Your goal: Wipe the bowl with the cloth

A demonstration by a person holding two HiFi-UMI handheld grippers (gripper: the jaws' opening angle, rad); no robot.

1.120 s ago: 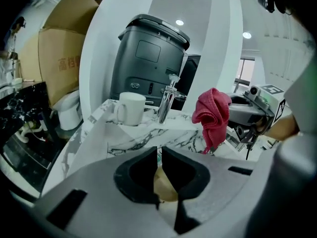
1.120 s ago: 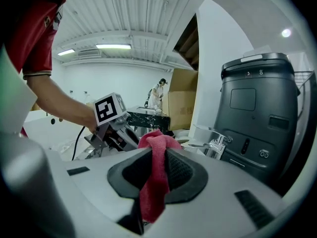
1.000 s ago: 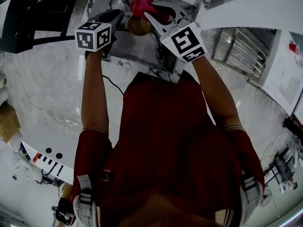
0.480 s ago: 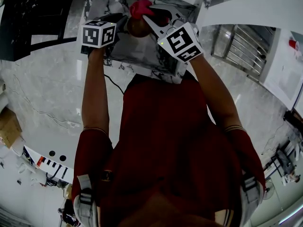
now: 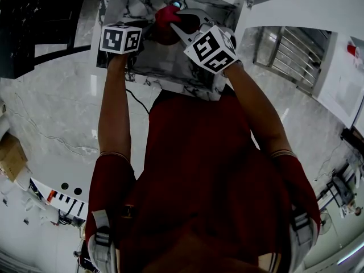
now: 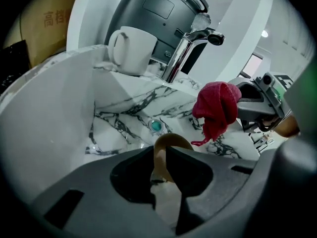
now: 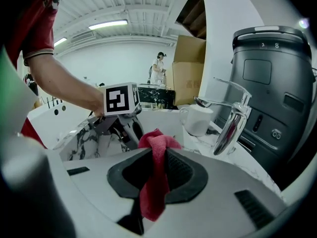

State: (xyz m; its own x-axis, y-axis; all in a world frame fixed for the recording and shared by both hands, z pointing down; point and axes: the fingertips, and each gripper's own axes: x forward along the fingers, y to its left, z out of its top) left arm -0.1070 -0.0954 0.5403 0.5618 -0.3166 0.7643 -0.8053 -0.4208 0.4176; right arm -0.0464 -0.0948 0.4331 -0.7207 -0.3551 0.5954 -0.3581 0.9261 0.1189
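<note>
The bowl [image 6: 166,147], brown with a thin rim, was held over the marble sink [image 6: 119,120], its rim pinched between the jaws of the left gripper [image 6: 165,168], which were clamped tight on it. In the head view the bowl [image 5: 160,36] showed as a dark round shape between the two marker cubes, with the cloth [image 5: 166,13] just above it. The red cloth [image 7: 156,180] was nipped in the closed jaws of the right gripper [image 7: 156,166], bunched above them and hanging in a strip below. Seen from the left gripper view, the cloth [image 6: 216,106] hung in a wad from the right gripper [image 6: 257,102], up and to the right of the bowl's rim, a loose end dangling near it; whether cloth and bowl touched could not be told. Below the bowl, the sink's drain [image 6: 156,126] showed green in the basin floor. On the sink's far ledge stood a white mug [image 6: 130,48], upright, with a chrome faucet [image 6: 187,47] just beside it and a grey appliance [image 6: 157,9] behind both. The right gripper view faced the left gripper [image 7: 117,122], with its marker cube on top, and a cardboard box [image 7: 190,69] stood in the background.
</note>
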